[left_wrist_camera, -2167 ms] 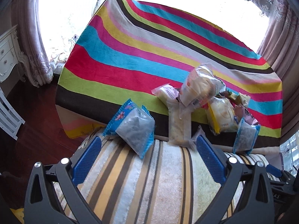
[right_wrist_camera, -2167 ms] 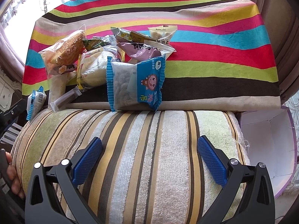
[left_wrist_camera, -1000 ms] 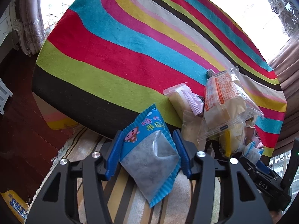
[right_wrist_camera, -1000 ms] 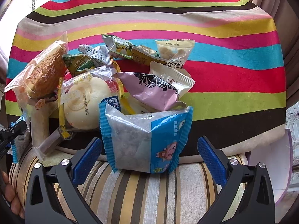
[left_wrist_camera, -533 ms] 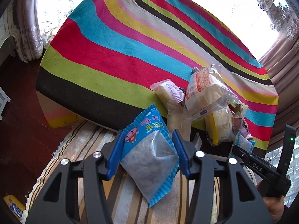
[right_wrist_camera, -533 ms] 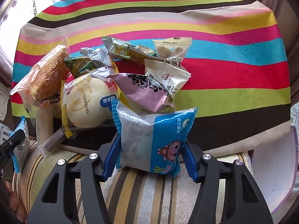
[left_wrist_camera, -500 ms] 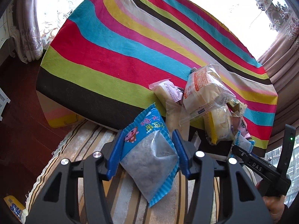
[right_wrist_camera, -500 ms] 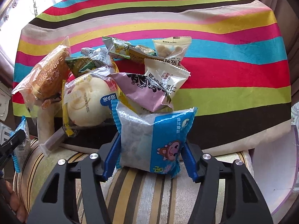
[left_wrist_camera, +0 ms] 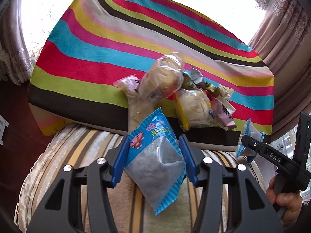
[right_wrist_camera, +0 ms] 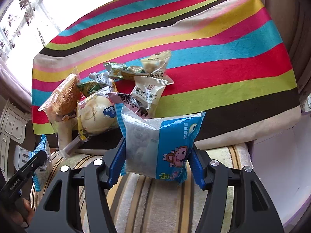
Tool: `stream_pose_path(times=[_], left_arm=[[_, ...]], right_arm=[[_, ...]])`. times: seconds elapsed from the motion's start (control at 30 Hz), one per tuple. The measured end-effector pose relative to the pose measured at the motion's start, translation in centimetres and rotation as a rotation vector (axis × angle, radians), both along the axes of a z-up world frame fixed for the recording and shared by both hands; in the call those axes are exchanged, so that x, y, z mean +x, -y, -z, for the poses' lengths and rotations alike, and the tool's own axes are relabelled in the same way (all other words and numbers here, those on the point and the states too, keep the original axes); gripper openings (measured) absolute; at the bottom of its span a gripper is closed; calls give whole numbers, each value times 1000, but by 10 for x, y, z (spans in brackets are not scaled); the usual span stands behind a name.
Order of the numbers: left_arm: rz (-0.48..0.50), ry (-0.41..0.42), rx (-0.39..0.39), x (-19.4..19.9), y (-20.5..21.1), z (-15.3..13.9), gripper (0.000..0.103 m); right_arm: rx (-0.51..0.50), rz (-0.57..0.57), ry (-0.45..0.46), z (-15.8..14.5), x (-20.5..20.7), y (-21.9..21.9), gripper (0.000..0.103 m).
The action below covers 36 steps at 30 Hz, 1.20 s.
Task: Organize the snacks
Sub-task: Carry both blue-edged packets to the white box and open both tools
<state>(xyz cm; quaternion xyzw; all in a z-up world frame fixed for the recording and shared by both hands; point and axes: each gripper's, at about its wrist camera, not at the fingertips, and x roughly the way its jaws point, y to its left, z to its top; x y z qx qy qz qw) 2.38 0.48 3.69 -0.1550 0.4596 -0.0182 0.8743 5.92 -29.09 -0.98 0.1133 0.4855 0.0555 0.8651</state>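
My left gripper (left_wrist_camera: 153, 149) is shut on a blue snack packet (left_wrist_camera: 155, 161) and holds it above the striped cushion (left_wrist_camera: 77, 149). My right gripper (right_wrist_camera: 157, 151) is shut on a second, matching blue snack packet (right_wrist_camera: 159, 145), also lifted; it also shows in the left wrist view (left_wrist_camera: 249, 139). A pile of snacks lies on the near edge of the striped tablecloth (right_wrist_camera: 213, 38): a bread bag (right_wrist_camera: 64, 95), a white bun in a yellow-edged bag (right_wrist_camera: 95, 114), a purple packet (right_wrist_camera: 130, 104), a white packet (right_wrist_camera: 149, 93) and several small packets behind.
A long clear packet (left_wrist_camera: 136, 108) hangs over the table edge onto the cushion. A white open box (right_wrist_camera: 279, 167) stands at the right of the cushion. Curtains (left_wrist_camera: 281, 29) and a white cabinet (right_wrist_camera: 11, 128) flank the table.
Both grippers have closed on their blue packets and lifted them off the cushion. Both have since drawn back a little from the pile, tilting.
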Motion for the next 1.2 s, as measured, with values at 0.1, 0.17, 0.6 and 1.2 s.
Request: stream_pose_path(times=[0.1, 0.17, 0.6, 1.2], left_arm=[[51, 18, 17, 4, 24, -8, 52], [94, 30, 31, 7, 44, -12, 52], [424, 75, 84, 35, 204, -22, 52], [751, 0, 110, 45, 367, 16, 52]], right_arm=[[38, 38, 8, -4, -7, 24, 59], [63, 68, 14, -6, -11, 42, 59], [114, 326, 29, 7, -41, 176, 59], [150, 495, -65, 62, -68, 265, 61]])
